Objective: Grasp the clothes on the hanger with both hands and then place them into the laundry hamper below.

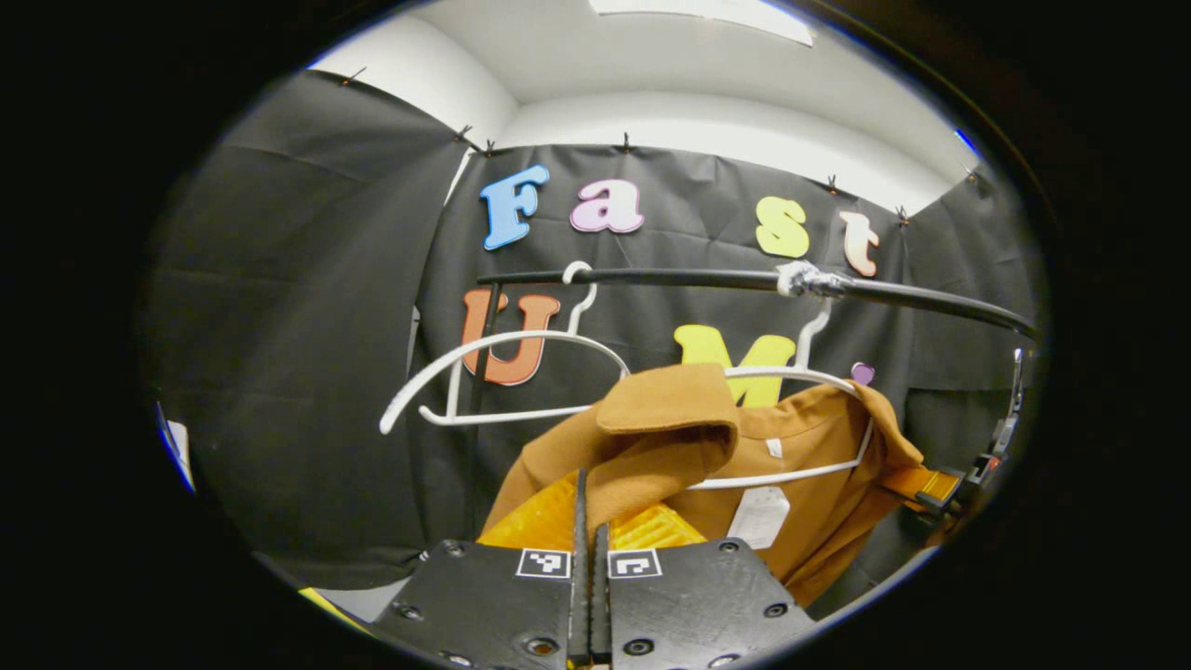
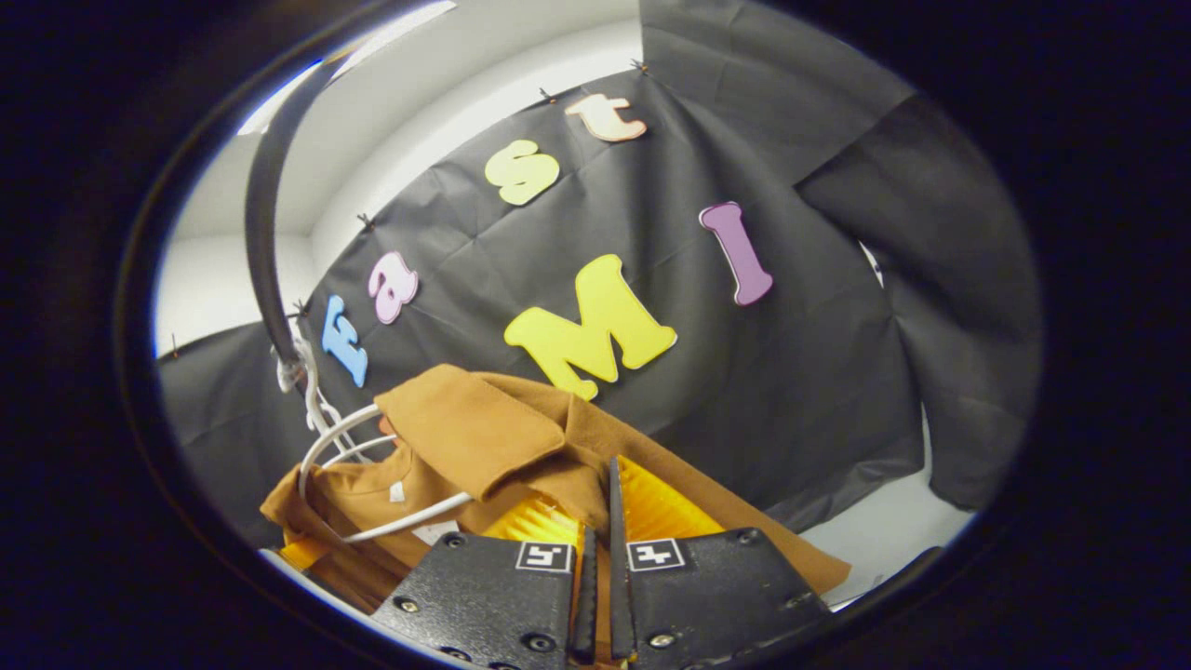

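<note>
A brown jacket (image 1: 819, 437) hangs on a white hanger (image 1: 800, 377) from the black rail (image 1: 670, 277). My left gripper (image 1: 592, 507) is shut on a fold of its near shoulder, with cloth bunched up over the fingers. At the jacket's far shoulder sits my right gripper (image 1: 940, 486). In the right gripper view the jacket (image 2: 475, 433) drapes over the hanger (image 2: 326, 456), its collar flap raised. My right gripper (image 2: 603, 502) is shut on the cloth just below that flap. The jacket still rests on the hanger.
An empty white hanger (image 1: 502, 354) hangs on the rail to the left of the jacket. White tape (image 1: 805, 277) wraps the rail above the jacket's hook. The rail (image 2: 265, 214) curves up on the left in the right gripper view. Black cloth walls stand close behind.
</note>
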Available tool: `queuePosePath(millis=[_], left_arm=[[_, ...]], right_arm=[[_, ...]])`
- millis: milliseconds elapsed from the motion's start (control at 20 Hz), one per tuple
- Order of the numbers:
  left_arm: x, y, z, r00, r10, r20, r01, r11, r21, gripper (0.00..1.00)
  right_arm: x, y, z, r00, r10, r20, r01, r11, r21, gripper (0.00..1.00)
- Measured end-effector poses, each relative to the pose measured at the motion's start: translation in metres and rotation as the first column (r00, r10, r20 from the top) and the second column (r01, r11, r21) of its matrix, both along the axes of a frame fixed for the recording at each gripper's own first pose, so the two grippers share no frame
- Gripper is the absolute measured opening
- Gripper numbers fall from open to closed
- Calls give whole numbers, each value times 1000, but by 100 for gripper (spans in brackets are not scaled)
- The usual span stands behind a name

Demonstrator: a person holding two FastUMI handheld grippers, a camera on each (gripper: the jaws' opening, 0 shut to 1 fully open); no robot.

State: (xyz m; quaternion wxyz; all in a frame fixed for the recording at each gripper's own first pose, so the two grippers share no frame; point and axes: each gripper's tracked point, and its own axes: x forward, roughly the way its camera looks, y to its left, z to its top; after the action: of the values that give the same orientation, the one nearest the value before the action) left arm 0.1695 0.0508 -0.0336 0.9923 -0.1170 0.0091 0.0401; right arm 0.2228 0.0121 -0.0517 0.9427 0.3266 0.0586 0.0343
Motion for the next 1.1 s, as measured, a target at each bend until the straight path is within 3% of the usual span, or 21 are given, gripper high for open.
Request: queuePosePath(millis=[400, 700, 750, 900, 1100], left_arm=[[4, 26, 9, 1000, 27, -7, -27, 999, -39, 1], [18, 50, 18, 1000, 19, -19, -21, 994, -110, 1], [20, 51, 18, 1000, 11, -24, -14, 993, -118, 1], [28, 64, 13, 999, 15, -40, -21, 989, -147, 1], [36, 70, 3, 997, -19, -68, 7, 985, -171, 1]], right_arm=[[34, -23, 19, 999, -33, -7, 33, 998, 46, 7], [68, -23, 29, 998, 60, -22, -57, 993, 100, 7], [72, -23, 32, 997, 76, -20, -74, 991, 112, 4], [83, -28, 43, 995, 96, -7, -94, 988, 123, 7], [97, -19, 29, 988, 148, -51, -140, 980, 140, 5]])
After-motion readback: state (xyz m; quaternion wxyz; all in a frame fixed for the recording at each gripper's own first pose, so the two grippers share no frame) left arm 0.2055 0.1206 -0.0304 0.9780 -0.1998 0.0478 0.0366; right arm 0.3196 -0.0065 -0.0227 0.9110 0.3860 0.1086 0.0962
